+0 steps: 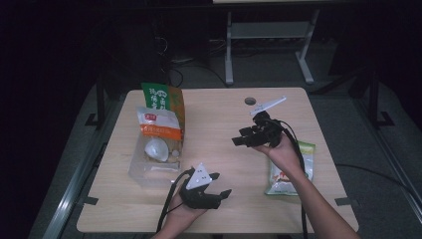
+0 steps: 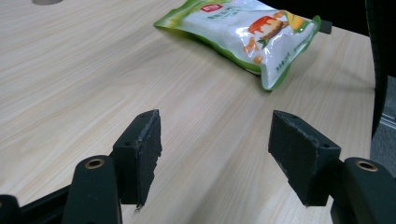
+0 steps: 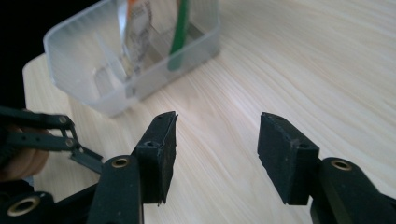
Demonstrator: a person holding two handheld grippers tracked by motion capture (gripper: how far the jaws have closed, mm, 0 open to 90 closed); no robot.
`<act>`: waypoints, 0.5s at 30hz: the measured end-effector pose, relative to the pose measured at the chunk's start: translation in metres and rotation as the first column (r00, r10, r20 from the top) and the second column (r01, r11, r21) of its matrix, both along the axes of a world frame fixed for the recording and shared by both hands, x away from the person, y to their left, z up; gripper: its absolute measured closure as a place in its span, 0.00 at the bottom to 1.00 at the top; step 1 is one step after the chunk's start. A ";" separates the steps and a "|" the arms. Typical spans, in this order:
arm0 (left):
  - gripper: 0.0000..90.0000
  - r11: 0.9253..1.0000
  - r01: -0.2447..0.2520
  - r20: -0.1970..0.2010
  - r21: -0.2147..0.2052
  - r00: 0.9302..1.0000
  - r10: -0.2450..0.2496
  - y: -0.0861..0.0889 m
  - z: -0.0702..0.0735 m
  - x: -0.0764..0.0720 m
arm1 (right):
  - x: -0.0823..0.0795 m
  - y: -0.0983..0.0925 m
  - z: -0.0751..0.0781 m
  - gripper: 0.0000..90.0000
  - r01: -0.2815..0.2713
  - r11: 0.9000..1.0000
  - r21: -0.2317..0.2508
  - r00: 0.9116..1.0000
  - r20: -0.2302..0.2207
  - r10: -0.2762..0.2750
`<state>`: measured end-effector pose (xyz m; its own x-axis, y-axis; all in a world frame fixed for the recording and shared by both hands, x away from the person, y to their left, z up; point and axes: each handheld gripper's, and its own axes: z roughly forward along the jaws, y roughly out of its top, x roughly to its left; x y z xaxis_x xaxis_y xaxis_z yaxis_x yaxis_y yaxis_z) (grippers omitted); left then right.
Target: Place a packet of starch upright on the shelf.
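A clear plastic bin (image 1: 133,169) stands on the left of the wooden table (image 1: 219,112). It holds a green and orange bag (image 1: 161,98), a clear bag with an orange label (image 1: 159,125) and a white rounded item (image 1: 157,149). A green and white snack bag (image 1: 278,181) lies flat at the right, partly under the person's right forearm. My left gripper (image 1: 221,184) sits near the front edge, open and empty, pointing toward that snack bag (image 2: 243,32). My right gripper (image 1: 239,136) hovers over the table's middle, open and empty, facing the bin (image 3: 140,88).
A round cable hole (image 1: 250,101) sits near the table's far edge. Bare wood lies between the jaws of the left gripper (image 2: 215,140) and of the right gripper (image 3: 217,140). In the right gripper view, the left gripper (image 3: 46,135) shows at lower left. Dark floor surrounds the table.
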<state>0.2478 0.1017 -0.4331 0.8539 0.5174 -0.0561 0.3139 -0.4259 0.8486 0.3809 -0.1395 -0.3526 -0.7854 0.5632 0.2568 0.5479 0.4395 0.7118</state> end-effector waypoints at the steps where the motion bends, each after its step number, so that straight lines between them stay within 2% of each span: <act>1: 0.38 1.000 0.002 0.000 0.004 1.000 -0.002 -0.001 0.001 0.000 | -0.001 -0.005 -0.001 0.49 0.009 1.000 -0.007 1.000 -0.004 -0.009; 5: 0.38 1.000 0.013 -0.004 -0.008 1.000 -0.013 -0.008 0.002 0.004 | -0.004 -0.022 -0.003 0.48 0.045 0.999 0.000 0.999 -0.006 -0.045; 8: 0.38 1.000 0.020 -0.013 -0.011 1.000 -0.020 -0.014 0.003 0.006 | -0.005 -0.031 -0.004 0.46 0.052 0.999 -0.007 0.999 -0.006 -0.052; 12: 0.38 0.999 0.033 -0.010 -0.009 0.999 -0.033 -0.024 0.004 0.008 | -0.009 -0.043 -0.007 0.43 0.062 0.998 -0.028 0.998 -0.031 -0.063; 13: 0.38 0.999 0.038 -0.013 -0.008 0.999 -0.038 -0.026 0.004 0.009 | -0.009 -0.049 -0.009 0.43 0.059 0.998 -0.030 0.998 -0.019 -0.060; 15: 0.38 0.999 0.046 -0.022 -0.007 0.999 -0.046 -0.031 0.003 0.011 | -0.011 -0.058 -0.013 0.43 0.075 0.997 -0.024 0.996 -0.039 -0.076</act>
